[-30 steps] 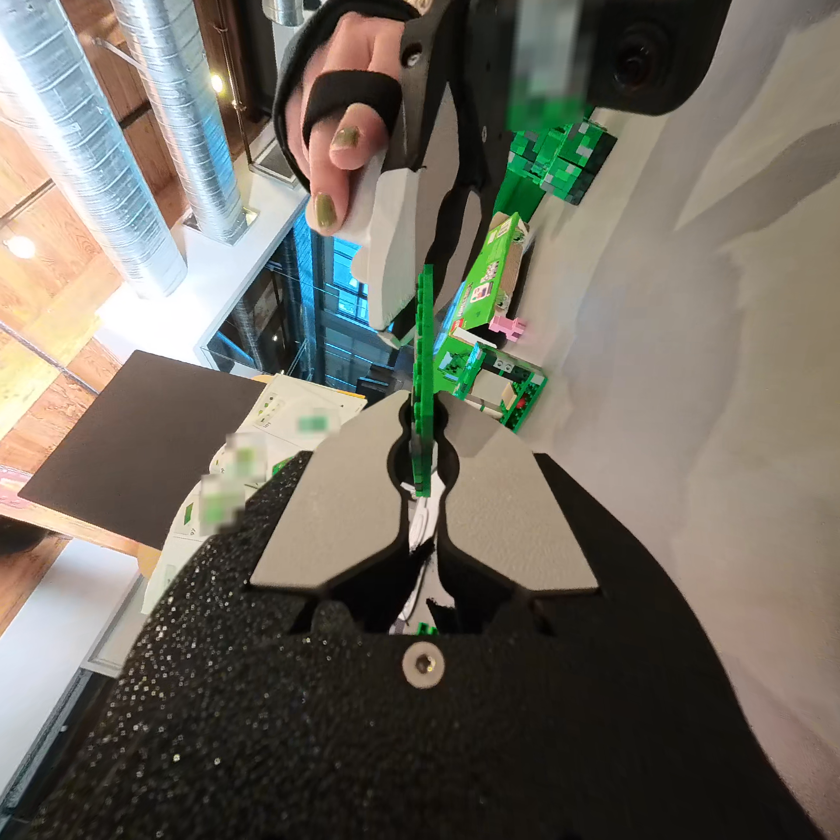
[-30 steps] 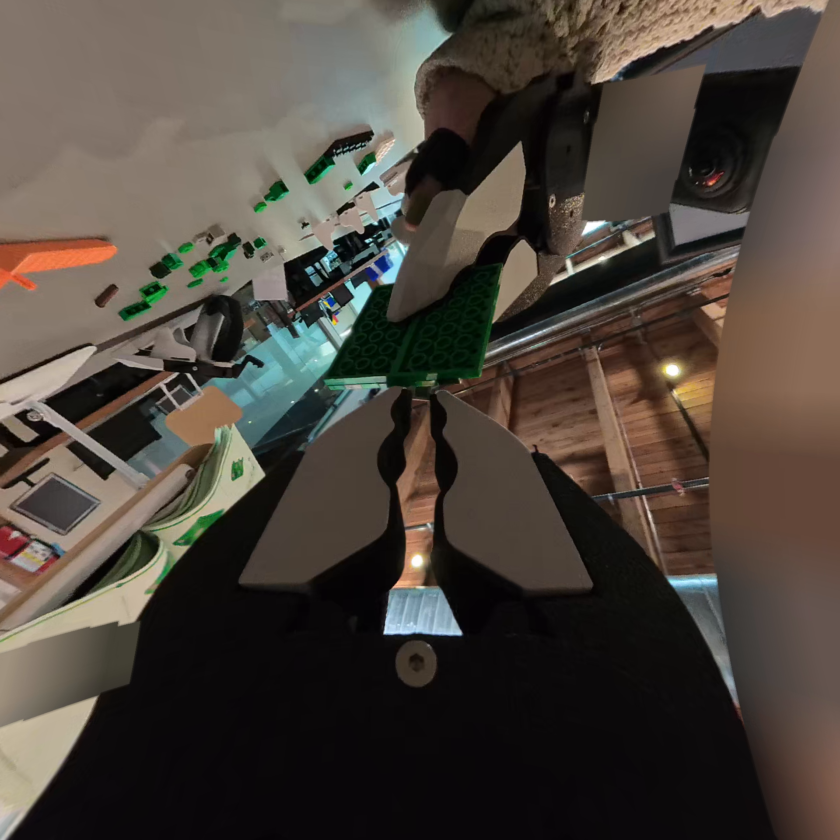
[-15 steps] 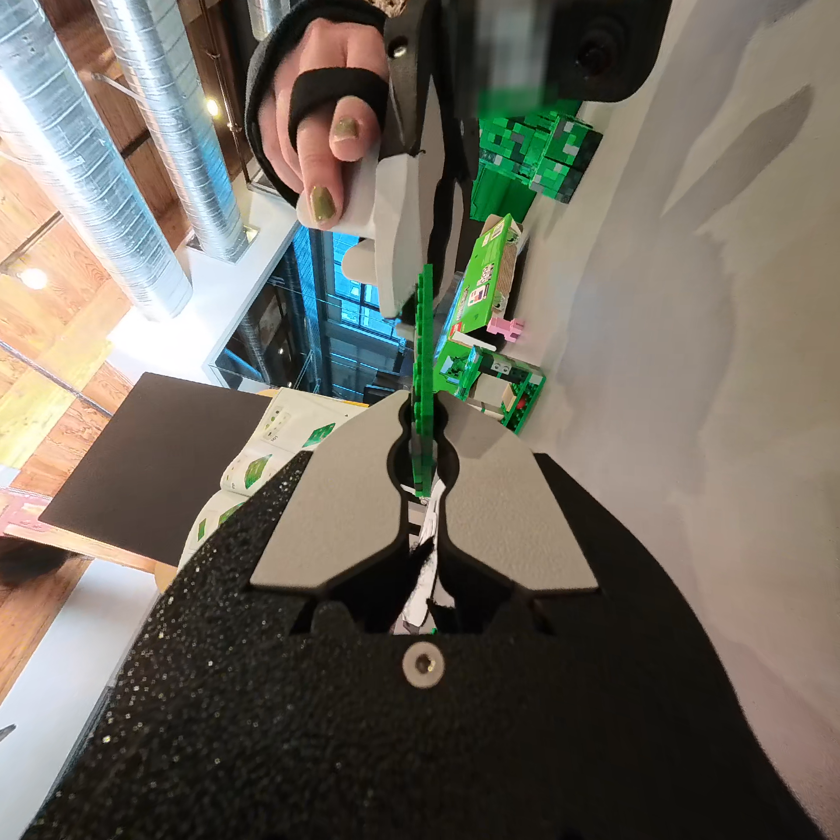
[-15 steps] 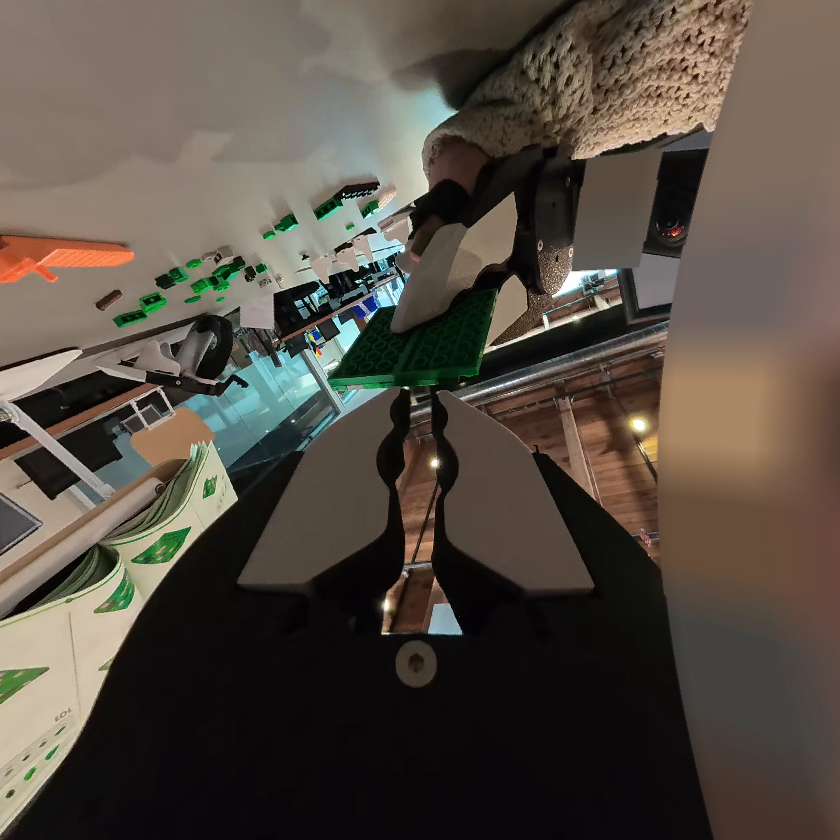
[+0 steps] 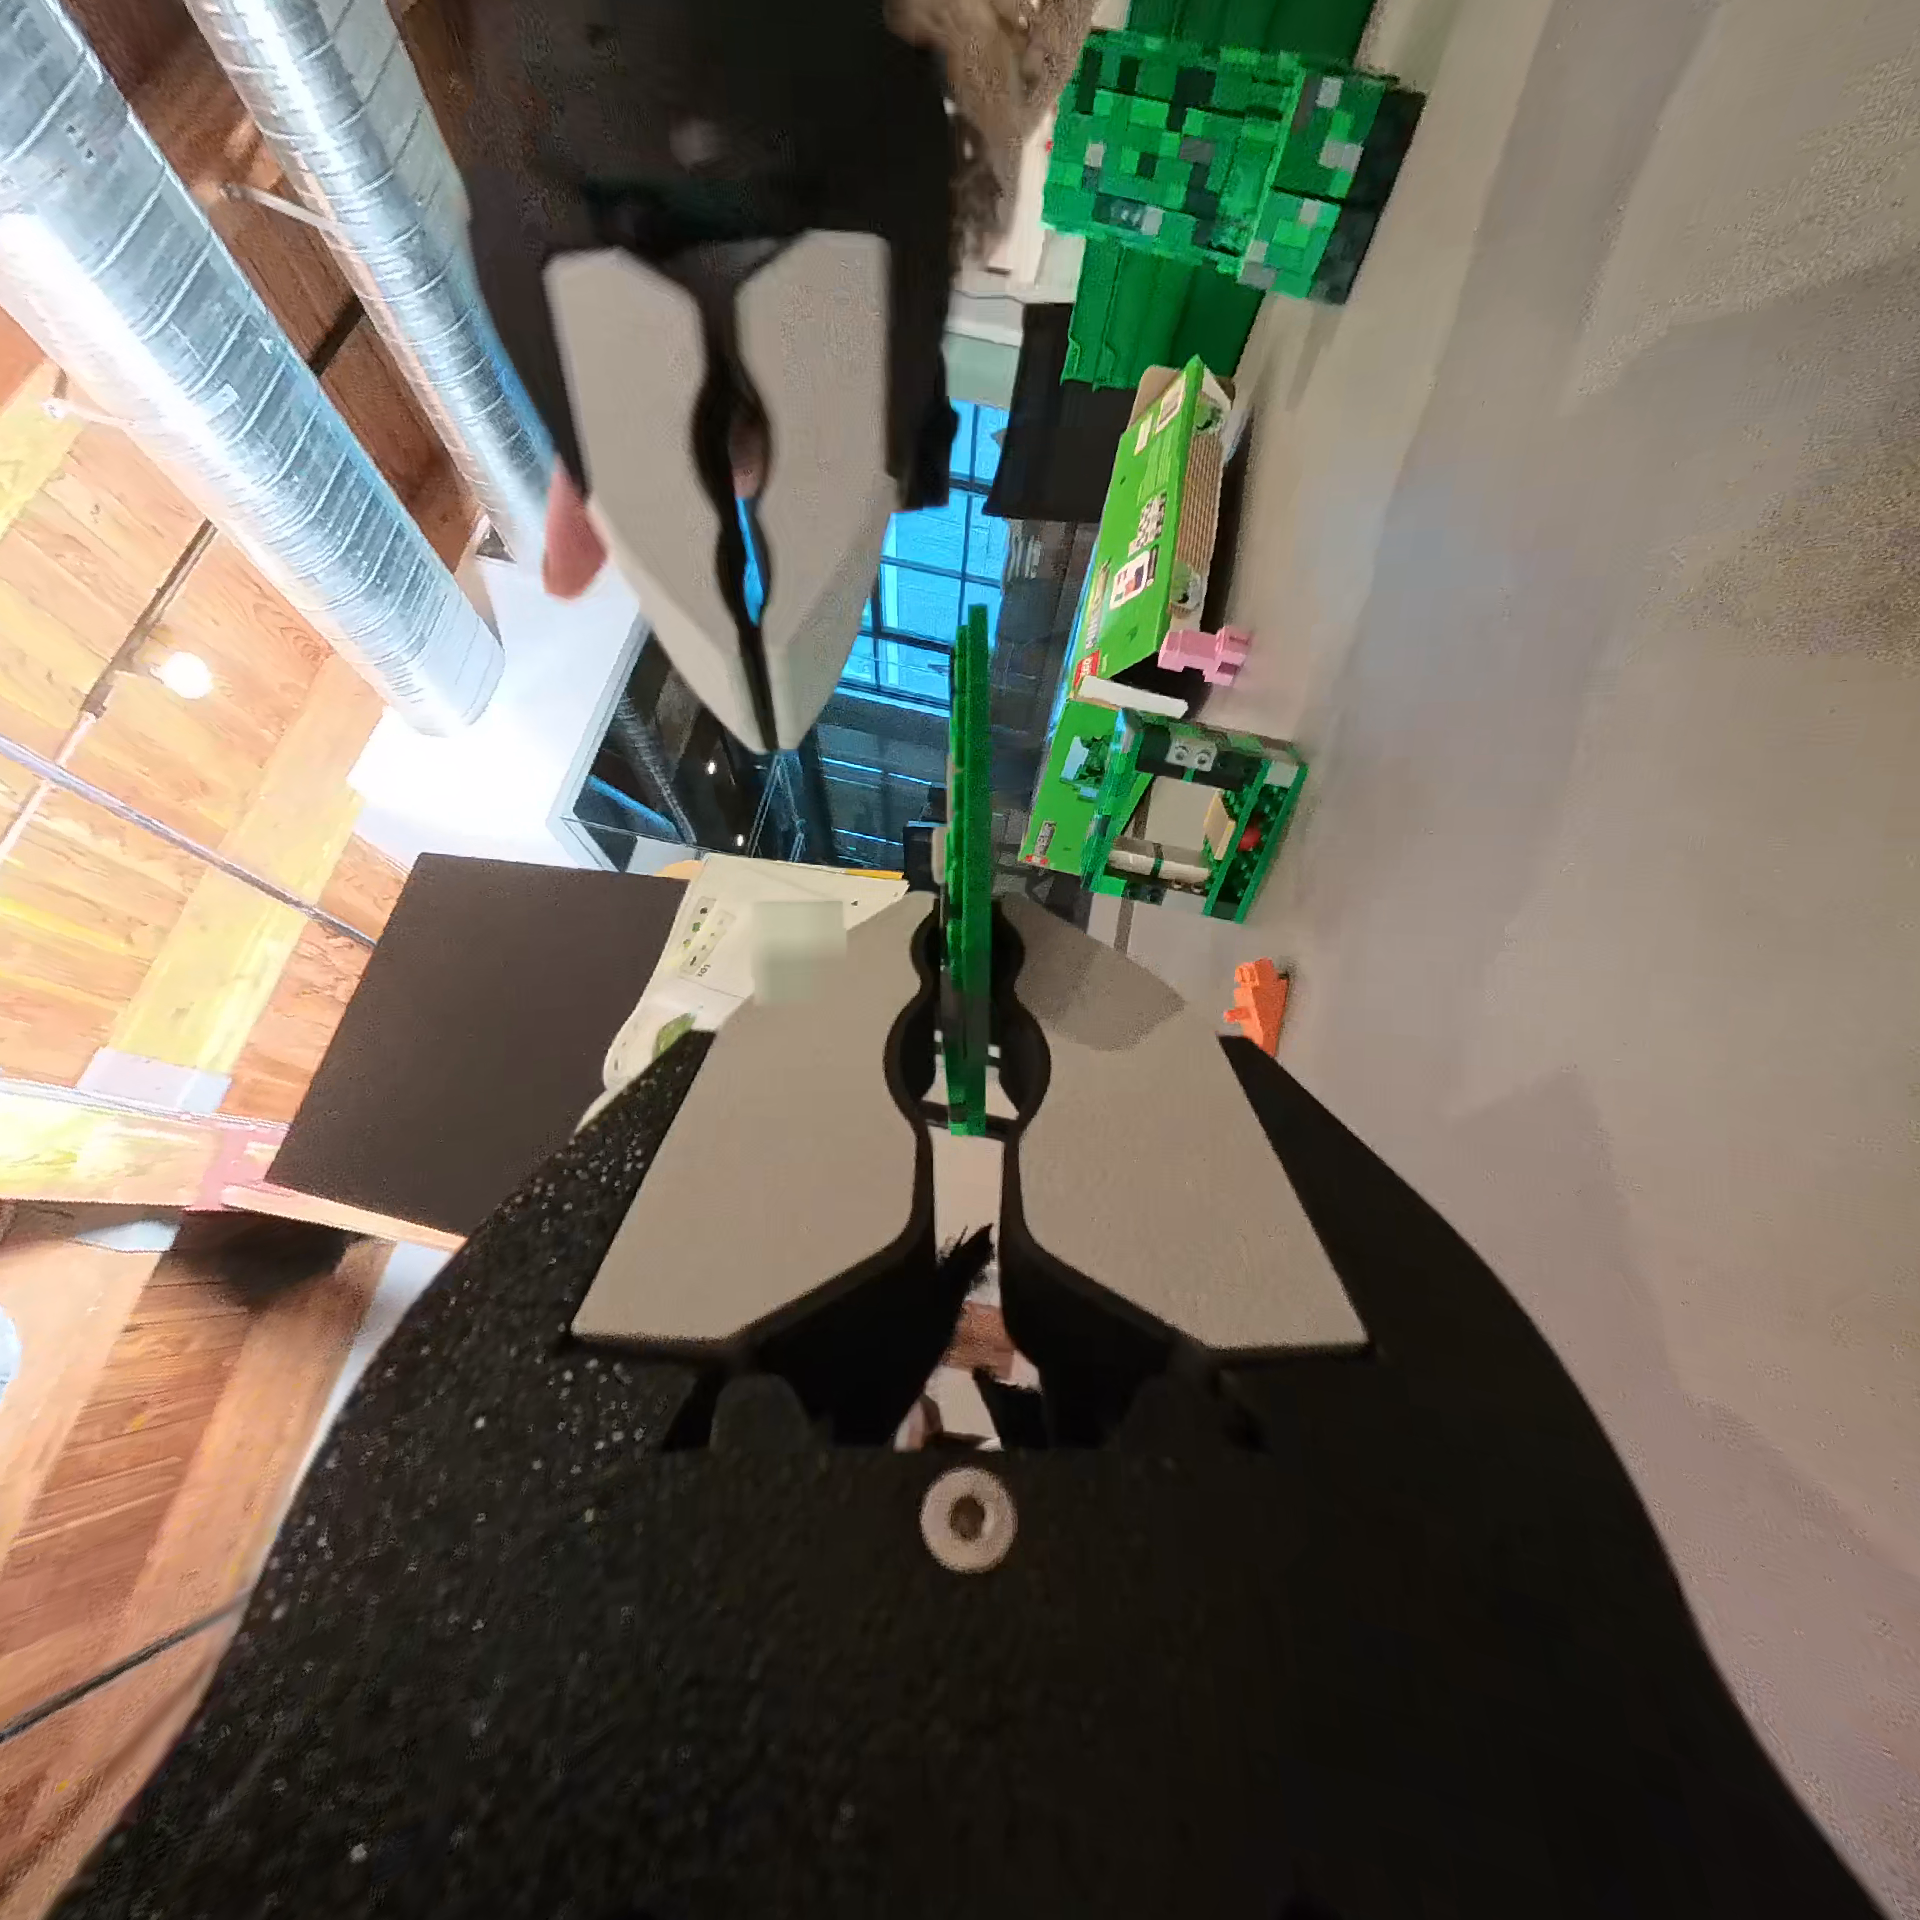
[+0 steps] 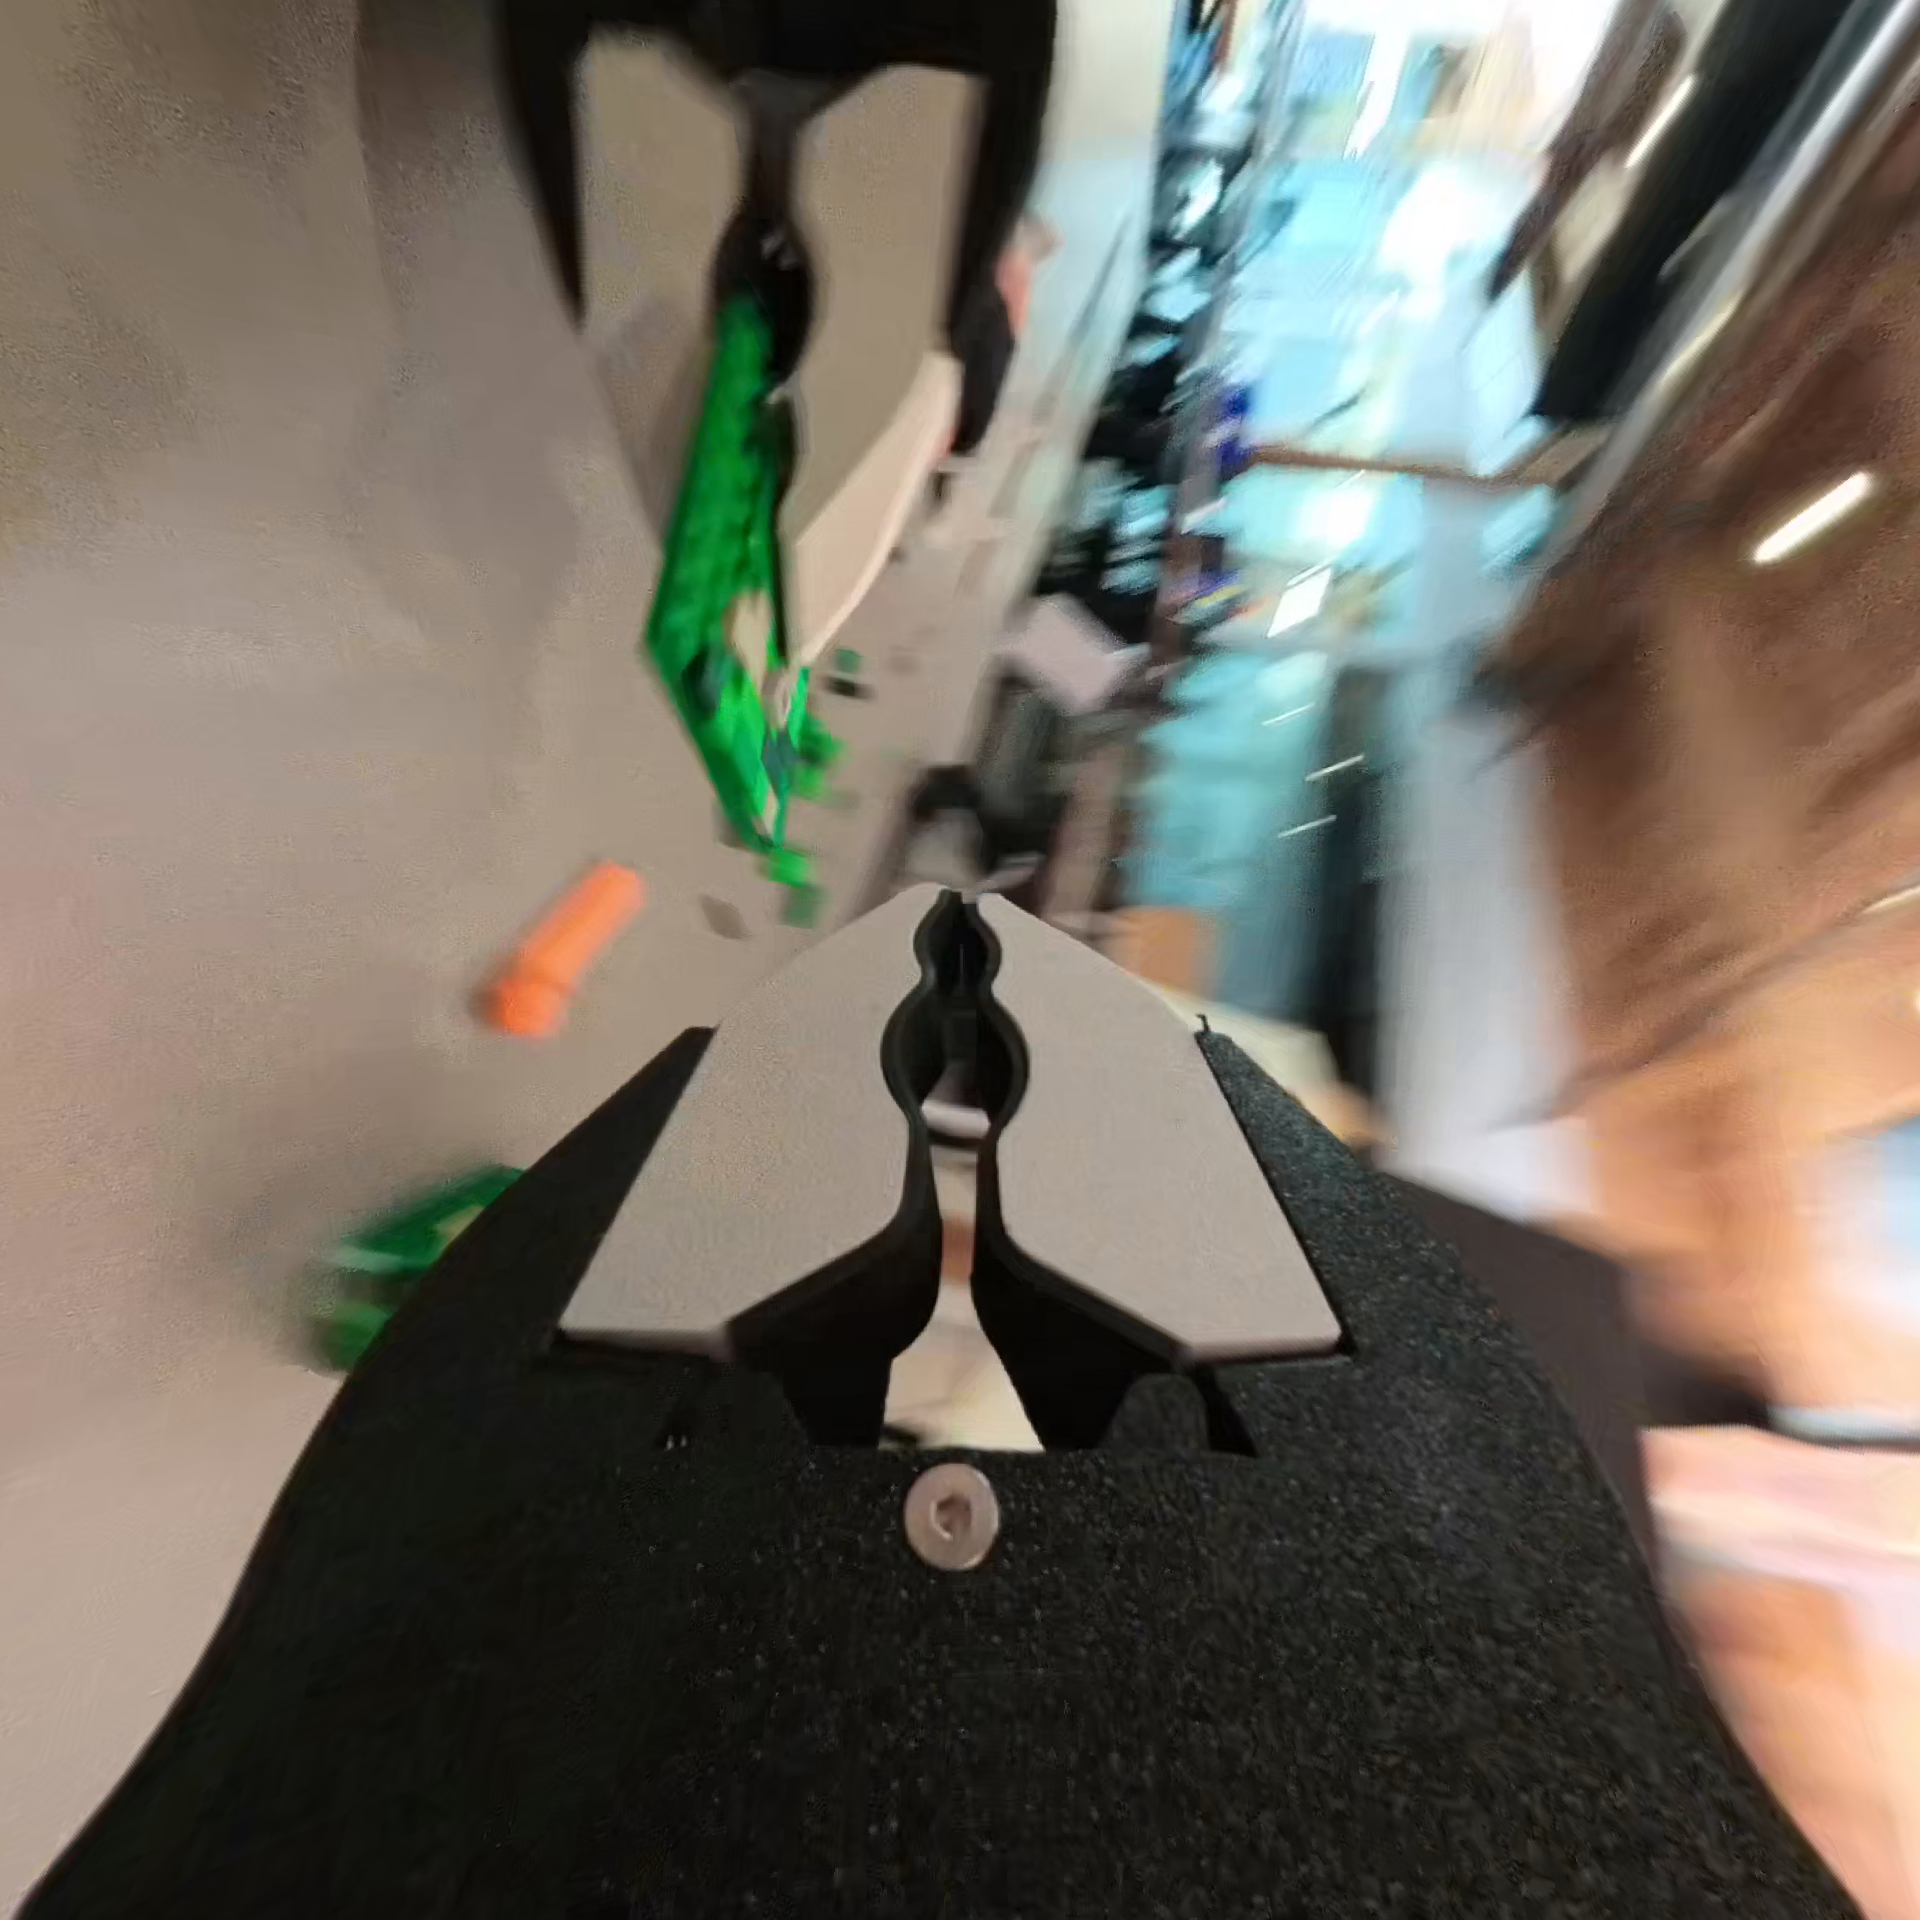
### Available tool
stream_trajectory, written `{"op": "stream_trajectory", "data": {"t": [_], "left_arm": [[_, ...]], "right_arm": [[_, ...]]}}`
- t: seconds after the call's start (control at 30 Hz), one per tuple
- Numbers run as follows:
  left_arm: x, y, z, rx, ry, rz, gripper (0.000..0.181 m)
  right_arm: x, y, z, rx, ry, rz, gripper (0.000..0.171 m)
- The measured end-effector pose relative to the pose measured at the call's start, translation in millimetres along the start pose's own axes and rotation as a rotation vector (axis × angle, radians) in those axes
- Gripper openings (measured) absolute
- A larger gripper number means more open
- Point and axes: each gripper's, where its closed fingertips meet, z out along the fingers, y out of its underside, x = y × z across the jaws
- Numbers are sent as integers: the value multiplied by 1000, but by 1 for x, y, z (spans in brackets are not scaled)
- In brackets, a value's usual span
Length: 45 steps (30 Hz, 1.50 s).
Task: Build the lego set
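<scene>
**brickfan42:** So the left gripper (image 5: 971, 920) has its jaws clamped on the green plate (image 5: 971, 831), held edge-on up in the air, well off the grey bench (image 5: 1610, 935). Only the lower end of the plate sits between the jaws; most of it sticks out past the tips. What worries you here?

**studs_up:** The lever arm, mostly. With that much plate hanging out, I'd guess any push from the right gripper (image 6: 961, 904) could twist it in the pinch or pop it out. Its jaws are pressed together with nothing in them, and in the left wrist view it hangs just beside the plate's far end, not touching.

**brickfan42:** The right wrist view is all smeared too.

**studs_up:** Yeah, that blur reads like a fast swing. If it clips the plate at that speed, the plate probably drops onto the bench, maybe into the loose green pieces (image 6: 800, 769) or the orange separator tool (image 6: 561, 956).

**brickfan42:** And the half-built green model (image 5: 1174, 821) and the box (image 5: 1153, 520) sit right behind it.

**studs_up:** A falling plate could knock bits off that build. Also, with its jaws together, the right one can't grab anything until they part, so a rushed re-grip likely just shoves the plate sideways.
</scene>
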Motion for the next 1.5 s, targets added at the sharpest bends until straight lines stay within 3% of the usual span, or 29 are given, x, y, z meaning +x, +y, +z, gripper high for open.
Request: {"op": "stream_trajectory", "data": {"t": [0.1,0.17,0.3,0.53,0.8,1.13,1.5], "left_arm": [[4,-1,1,-5,8,39,6],[5,-2,1,-2,11,50,6],[7,-5,1,6,15,66,6],[9,-6,2,10,19,77,6],[13,-8,3,13,35,99,6],[16,-6,4,5,42,110,6],[22,-8,5,7,67,138,6]], "right_arm": [[-1,-14,4,76,-245,665,0],[-2,-25,5,146,-371,932,1],[-27,-32,13,130,-555,1076,7],[-40,-38,18,134,-700,1251,15],[-49,-33,18,72,-753,1183,7],[-49,-21,-1,-86,-993,795,7],[-47,-25,7,-161,-1170,567,7]]}}
